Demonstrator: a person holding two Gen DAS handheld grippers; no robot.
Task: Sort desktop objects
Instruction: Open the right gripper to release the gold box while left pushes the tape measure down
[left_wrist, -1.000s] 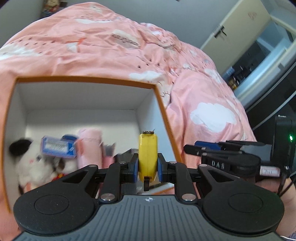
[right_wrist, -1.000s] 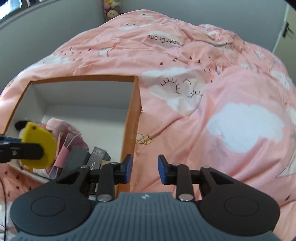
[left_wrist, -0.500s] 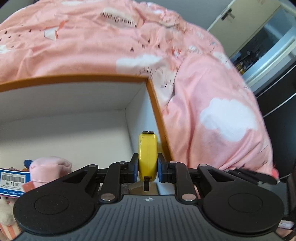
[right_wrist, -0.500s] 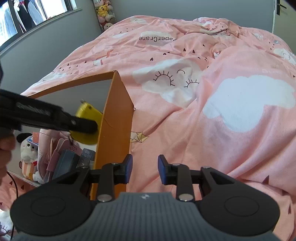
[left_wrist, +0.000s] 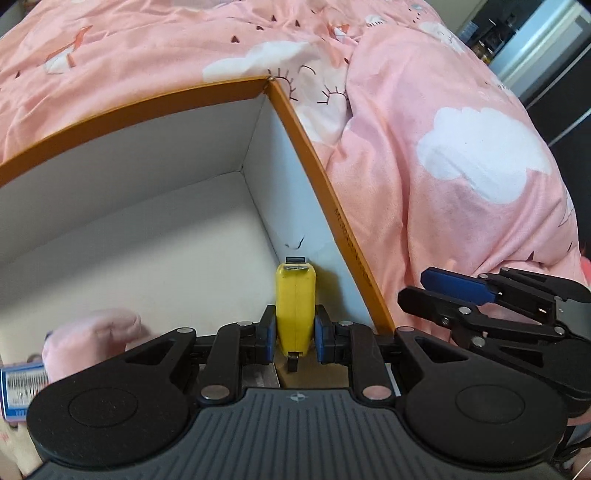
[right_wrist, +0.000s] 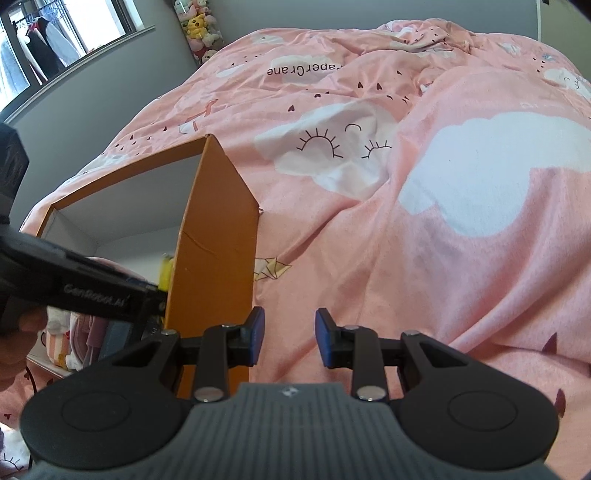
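My left gripper is shut on a yellow tape measure and holds it inside the orange box, low against its right wall. The box has white inner walls. In the right wrist view the tape measure shows as a yellow sliver behind the box's orange side. My right gripper is open and empty, just right of the box, over the pink bedding. It also shows in the left wrist view.
Inside the box at the left lie a pink soft item and a blue barcode card. More items sit low in the box in the right wrist view. Plush toys stand at the far wall.
My left gripper has gone down and forward into the box with the tape measure, close to the right wall. My right gripper has shifted slightly along the box's outer side.
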